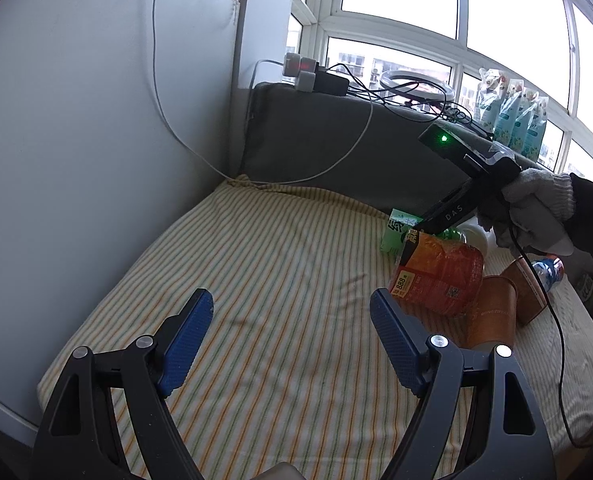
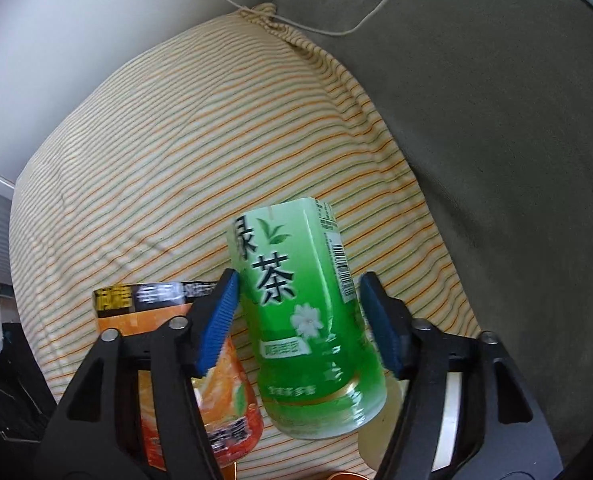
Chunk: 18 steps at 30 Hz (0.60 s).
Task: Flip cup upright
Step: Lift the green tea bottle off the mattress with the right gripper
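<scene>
Right fingers (image 2: pixel 218 318) spread wide on either side of the green tea cup (image 2: pixel 304 312), pads near its walls but apparently not yet clamped; left gripper (image 1: pixel 290 340) wide open, holding nothing, over the striped cushion (image 1: pixel 256 280). Cup apparently lying flat on that cushion beside an orange cup (image 2: pixel 216 392). Judged early: grasp unfinished, lift and turn upright outstanding.

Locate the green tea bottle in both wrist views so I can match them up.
Left wrist view: green tea bottle sits right of centre, mostly hidden behind the orange bottle and the right tool's body.
Right wrist view: it fills the lower centre, between the right tool's open blue fingers, not gripped as far as I can tell.
Shared landmark: the striped cloth under both bottles.
</scene>
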Available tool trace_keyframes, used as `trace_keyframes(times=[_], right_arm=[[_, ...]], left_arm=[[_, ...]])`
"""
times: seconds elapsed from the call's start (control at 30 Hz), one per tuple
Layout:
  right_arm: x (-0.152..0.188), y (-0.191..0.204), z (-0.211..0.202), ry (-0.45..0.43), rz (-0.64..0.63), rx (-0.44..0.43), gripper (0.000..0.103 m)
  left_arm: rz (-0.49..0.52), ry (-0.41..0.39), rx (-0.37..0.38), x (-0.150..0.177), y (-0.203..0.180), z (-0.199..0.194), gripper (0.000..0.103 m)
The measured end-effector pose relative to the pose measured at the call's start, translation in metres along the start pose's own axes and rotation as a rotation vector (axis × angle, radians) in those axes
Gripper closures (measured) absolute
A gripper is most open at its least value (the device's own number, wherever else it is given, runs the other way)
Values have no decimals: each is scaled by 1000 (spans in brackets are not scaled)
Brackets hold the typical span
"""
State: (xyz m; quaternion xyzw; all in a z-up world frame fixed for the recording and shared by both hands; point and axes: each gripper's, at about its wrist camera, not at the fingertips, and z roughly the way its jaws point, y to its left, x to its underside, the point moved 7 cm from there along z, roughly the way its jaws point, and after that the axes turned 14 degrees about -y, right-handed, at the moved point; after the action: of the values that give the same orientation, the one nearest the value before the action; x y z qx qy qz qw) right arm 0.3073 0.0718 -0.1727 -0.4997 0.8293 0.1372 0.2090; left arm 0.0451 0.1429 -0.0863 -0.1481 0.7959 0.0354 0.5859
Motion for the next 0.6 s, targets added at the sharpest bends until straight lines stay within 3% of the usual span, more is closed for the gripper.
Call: trace_keyframes(times=[0.33,0.6], right_arm=[[3,7,2,11,-39,-1,40],[-3,10,-29,-57,-45,36,42]], left_arm=[[-1,0,-7,0,2,2,22],[7,-12,6,-2,-1,-3,22]])
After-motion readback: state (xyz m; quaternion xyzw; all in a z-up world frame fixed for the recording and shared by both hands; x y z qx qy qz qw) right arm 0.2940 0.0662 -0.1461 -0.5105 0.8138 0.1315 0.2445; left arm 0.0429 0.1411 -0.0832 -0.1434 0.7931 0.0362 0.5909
